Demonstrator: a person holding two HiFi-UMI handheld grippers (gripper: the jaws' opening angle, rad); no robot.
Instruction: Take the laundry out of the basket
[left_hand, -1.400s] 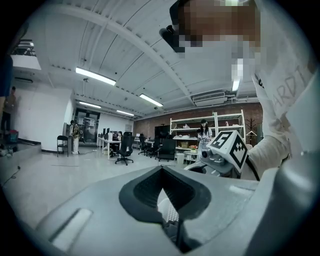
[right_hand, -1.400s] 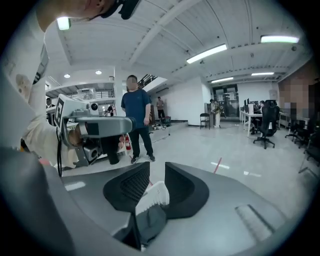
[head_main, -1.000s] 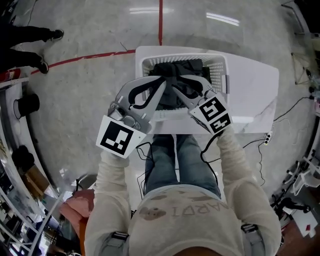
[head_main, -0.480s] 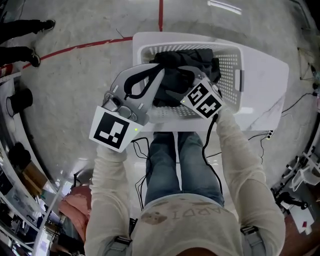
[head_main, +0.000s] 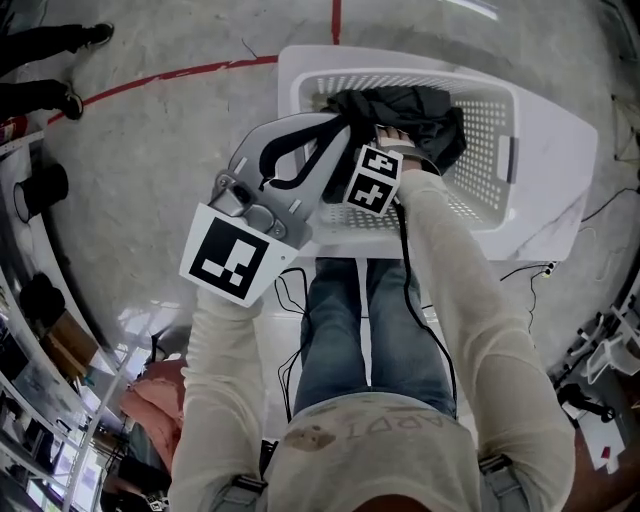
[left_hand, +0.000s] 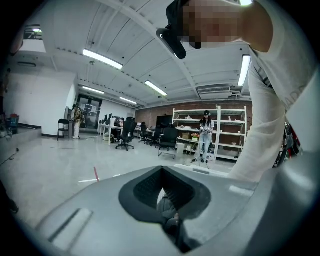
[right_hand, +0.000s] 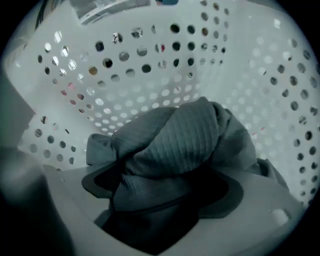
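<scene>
A white perforated laundry basket (head_main: 495, 130) stands on a white table and holds a heap of dark grey laundry (head_main: 425, 105). My right gripper (head_main: 380, 140) points steeply down into the basket, its tips hidden in the heap. In the right gripper view its jaws (right_hand: 165, 175) have just been opening and stand wide, with the ribbed grey cloth (right_hand: 185, 135) bulging between them in front of the basket wall (right_hand: 150, 75). My left gripper (head_main: 338, 125) hovers over the basket's near left rim, roughly level, its fingers together and empty (left_hand: 161, 170).
The white table (head_main: 560, 200) juts out beyond the basket on the right. A red tape line (head_main: 200, 75) crosses the floor, and another person's feet (head_main: 70, 100) stand at the top left. Cables hang under the table. Shelves and clutter line the left edge.
My right gripper has dropped from above the near rim into the basket, tipped downward, and spread its jaws over the dark cloth. My left gripper has sunk a little.
</scene>
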